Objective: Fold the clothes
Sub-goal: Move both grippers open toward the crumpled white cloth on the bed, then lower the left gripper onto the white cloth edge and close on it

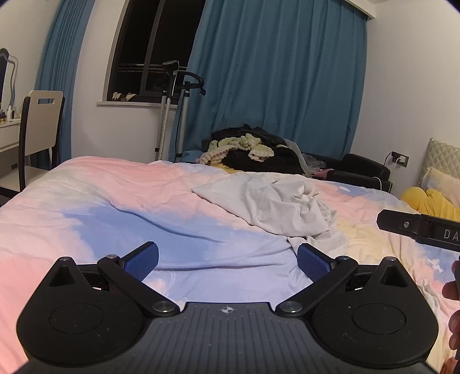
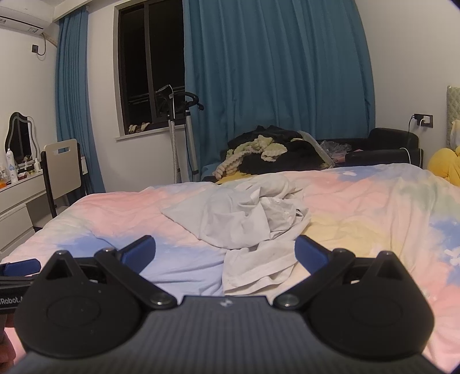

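- While both tools hover low over the bed, the left gripper (image 1: 227,260) and right gripper (image 2: 225,253) each stand spread wide, holding nothing.
- One pastel pink-blue-yellow duvet (image 1: 100,207) covers the bed; one crumpled white garment (image 2: 244,218) lies mid-bed, just ahead of the right gripper.
- Beyond: one dark clothes pile (image 1: 258,149), one garment steamer (image 2: 172,129), teal curtains (image 2: 273,72).
- Only the right view shows the air conditioner (image 2: 26,17).

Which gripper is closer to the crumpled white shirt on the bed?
The right one, probably. The right gripper has the white shirt just ahead, its near edge lying between the open fingers. The left gripper sits left of the shirt, over bare bedspread.
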`<state>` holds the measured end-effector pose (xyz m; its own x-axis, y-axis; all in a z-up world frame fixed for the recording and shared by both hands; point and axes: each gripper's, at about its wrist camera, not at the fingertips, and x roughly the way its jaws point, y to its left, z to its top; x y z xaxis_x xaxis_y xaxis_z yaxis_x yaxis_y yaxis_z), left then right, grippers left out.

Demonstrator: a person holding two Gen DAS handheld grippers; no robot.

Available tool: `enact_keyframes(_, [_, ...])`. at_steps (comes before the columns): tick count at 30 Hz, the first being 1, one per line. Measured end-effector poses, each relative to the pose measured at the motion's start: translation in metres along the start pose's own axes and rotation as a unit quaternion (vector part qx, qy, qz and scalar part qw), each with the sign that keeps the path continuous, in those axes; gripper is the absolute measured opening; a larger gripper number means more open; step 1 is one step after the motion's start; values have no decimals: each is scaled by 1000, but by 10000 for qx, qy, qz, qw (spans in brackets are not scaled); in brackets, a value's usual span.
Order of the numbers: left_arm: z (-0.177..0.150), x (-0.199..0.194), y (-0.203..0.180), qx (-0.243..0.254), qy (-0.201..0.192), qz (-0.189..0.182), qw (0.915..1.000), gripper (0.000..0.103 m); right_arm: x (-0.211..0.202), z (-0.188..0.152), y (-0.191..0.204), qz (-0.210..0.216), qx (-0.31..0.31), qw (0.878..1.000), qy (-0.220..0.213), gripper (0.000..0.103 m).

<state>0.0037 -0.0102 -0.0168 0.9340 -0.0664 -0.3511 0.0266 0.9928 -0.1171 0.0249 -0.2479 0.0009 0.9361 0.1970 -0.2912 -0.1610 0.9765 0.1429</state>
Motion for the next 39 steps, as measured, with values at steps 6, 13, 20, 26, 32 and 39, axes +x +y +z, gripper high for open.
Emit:
enact_keyframes(6, [-1,0,-2,62,-11,27,10000,103,-3,-2,-1,-6,-1,10000,7,103])
enact_keyframes(13, [-1,-2,-2,65,-52,-24,10000,103,-6,-1,0,7,-1,10000,20,103])
enact_keyframes(20, [1,-3,-2,49,-114,-48,9999,103,-4,0,2,70,47,10000,49,103])
enact_keyframes(26, [0,-3,-2,74,-102,-96,9999,103,0,3,4,33,91,9999,39,103])
enact_keyframes(32, [-1,5,-5,167,-11,-134,9998,103,5,8,-2,-28,238,9997,49,103])
enact_keyframes(39, [4,33,-15,345,263,-298,9986,103,22,22,-17,-77,229,9996,135,103])
